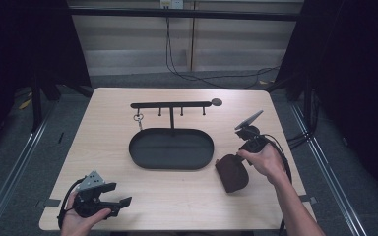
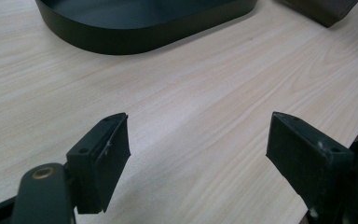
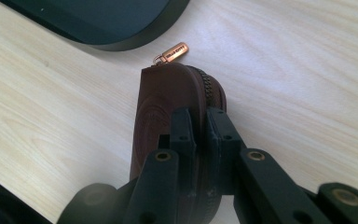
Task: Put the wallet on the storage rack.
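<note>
While my right claw [image 3: 200, 121] pinches the round brown leather zip pouch [image 3: 168, 102] shut-tight (left claw [image 2: 198, 154] gaping, empty), I judge lifting underway; next, carry it left into the black oval metal tray [image 1: 171, 163].

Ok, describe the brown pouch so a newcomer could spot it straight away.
Start at the black oval tray in the middle of the wooden table. Just off the tray's right end is the brown pouch, pinched in the right gripper. It is the one brown, rounded thing here, with a zip around its edge and a copper zip pull.
</note>
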Demonstrator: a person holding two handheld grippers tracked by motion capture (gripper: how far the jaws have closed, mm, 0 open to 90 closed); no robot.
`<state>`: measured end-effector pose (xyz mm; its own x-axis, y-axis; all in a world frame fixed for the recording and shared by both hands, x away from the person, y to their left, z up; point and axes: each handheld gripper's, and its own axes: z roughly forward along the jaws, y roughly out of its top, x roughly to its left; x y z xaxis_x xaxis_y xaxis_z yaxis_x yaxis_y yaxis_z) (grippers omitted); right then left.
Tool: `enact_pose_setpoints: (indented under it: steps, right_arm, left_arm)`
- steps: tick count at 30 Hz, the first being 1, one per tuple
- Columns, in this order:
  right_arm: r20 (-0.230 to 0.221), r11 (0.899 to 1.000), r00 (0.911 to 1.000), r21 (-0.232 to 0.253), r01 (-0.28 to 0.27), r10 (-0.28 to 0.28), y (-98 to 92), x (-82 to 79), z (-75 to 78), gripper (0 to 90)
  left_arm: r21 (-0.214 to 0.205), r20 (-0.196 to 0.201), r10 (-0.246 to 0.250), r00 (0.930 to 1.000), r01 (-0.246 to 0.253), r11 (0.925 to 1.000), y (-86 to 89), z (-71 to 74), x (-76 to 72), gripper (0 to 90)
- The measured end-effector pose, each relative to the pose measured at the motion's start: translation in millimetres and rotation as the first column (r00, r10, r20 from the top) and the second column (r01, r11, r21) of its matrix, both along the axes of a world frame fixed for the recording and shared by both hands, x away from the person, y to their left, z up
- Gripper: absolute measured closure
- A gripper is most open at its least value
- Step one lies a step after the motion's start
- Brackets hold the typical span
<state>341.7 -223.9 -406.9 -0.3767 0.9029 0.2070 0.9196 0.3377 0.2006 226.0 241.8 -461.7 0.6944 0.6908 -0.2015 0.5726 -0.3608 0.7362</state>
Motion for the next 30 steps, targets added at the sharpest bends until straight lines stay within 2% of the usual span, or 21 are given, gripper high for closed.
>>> enact_pose_setpoints:
  steps: [18, 30]
  right_arm:
    - [0.016, 1.0, 0.9999, -0.011, 0.002, -0.002, -6.4, -2.4, 19.6, 83.1]
    - [0.012, 0.999, 0.9999, -0.03, -0.012, 0.012, -2.8, 1.3, 30.5, 83.0]
  left_arm:
    - [0.001, -0.005, -0.005, 1.0, 0.005, 1.0, -0.8, -0.5, 0.7, 21.1]
    - [0.003, -0.004, -0.002, 1.0, 0.002, 1.0, -0.1, -0.7, 1.7, 21.0]
